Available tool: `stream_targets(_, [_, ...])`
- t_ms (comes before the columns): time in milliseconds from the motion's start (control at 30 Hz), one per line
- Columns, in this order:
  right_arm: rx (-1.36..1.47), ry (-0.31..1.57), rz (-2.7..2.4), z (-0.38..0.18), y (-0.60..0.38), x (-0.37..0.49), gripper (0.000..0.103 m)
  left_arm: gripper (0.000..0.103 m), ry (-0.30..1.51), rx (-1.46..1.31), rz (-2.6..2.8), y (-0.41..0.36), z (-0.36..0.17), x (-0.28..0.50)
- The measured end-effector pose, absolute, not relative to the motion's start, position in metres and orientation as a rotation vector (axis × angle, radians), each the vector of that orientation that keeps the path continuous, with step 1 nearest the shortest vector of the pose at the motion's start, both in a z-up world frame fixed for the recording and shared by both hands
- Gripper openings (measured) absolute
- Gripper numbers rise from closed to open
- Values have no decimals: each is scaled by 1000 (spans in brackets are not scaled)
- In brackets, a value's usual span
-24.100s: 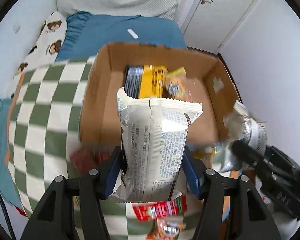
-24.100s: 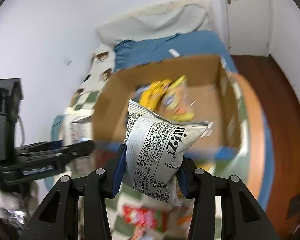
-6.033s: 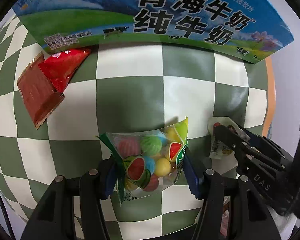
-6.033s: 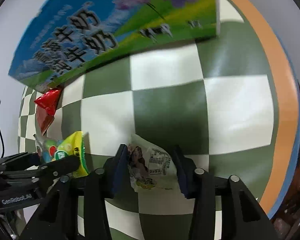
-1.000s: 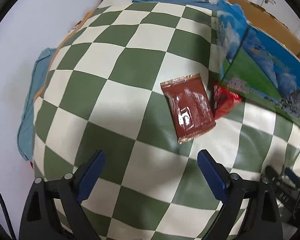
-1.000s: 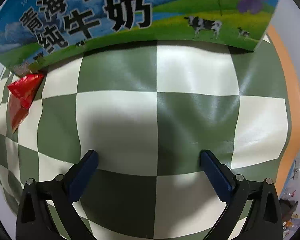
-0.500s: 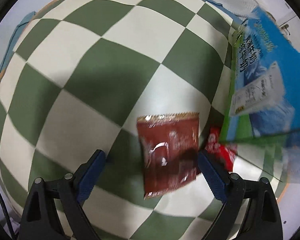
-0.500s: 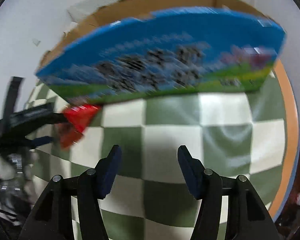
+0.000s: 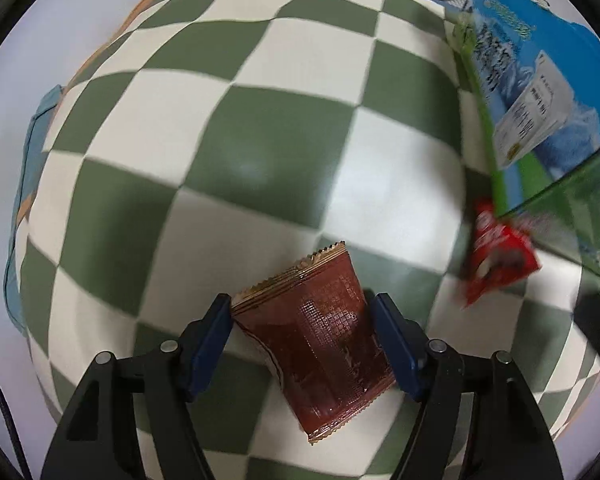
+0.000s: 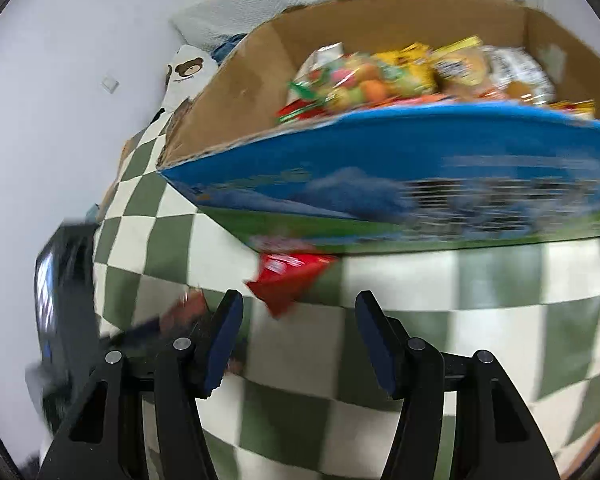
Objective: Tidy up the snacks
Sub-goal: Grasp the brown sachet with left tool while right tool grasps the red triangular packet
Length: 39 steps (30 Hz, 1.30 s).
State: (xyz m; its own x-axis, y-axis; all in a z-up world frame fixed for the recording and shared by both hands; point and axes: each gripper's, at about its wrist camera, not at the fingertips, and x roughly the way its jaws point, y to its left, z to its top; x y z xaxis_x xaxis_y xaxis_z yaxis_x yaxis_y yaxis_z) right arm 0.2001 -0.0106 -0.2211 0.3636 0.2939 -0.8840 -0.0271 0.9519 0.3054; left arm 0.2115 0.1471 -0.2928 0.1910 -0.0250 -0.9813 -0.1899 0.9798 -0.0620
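Observation:
A dark red-brown snack packet (image 9: 324, 336) lies on the green and white checked cloth (image 9: 228, 152), and my left gripper (image 9: 302, 340) has its blue pads closed against both its sides. A bright red packet (image 9: 496, 264) lies by the corner of the blue and green milk carton box (image 9: 540, 92); it also shows in the right wrist view (image 10: 292, 276). My right gripper (image 10: 296, 340) is open and empty, just short of the red packet. The box (image 10: 440, 184) holds several snack bags (image 10: 400, 76).
The checked cloth (image 10: 460, 300) covers the whole surface. The left gripper's body (image 10: 64, 304) stands at the left of the right wrist view. A bear-print pillow (image 10: 188, 68) and bedding lie behind the box, against a white wall.
My left gripper has moved down onto the brown packet and closed on it. My right gripper has swung toward the red packet, and the box's contents have come into view.

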Motion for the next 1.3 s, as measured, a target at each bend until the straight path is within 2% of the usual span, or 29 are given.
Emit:
stream_targets(167, [291, 1234, 203, -256, 22, 229, 60, 70, 1400, -244, 99, 162, -298, 209])
stream_targets(200, [278, 1243, 188, -261, 26, 232, 51, 71, 1407, -252, 97, 164, -299, 209])
stream_targets(233, [256, 1235, 173, -265, 29, 234, 30, 71, 1416, -256, 97, 166, -300, 210])
stream_targets(500, [180, 1245, 199, -262, 23, 206, 30, 75, 1468, -292, 101, 170, -307, 233])
stream_targets(767, [155, 1278, 166, -263, -11, 155, 30, 75, 1531, -466, 86, 184, -323, 193])
stream_targets(900, [154, 1283, 157, -266, -17, 142, 30, 78, 1542, -400, 110, 171, -330, 199])
stream_targets(1133, [114, 1295, 160, -269, -13, 137, 31, 76, 1488, -251, -67, 117, -324, 203])
stream_targets(1300, [151, 1305, 156, -269, -17, 133, 31, 76, 1509, -443, -6, 149, -310, 197])
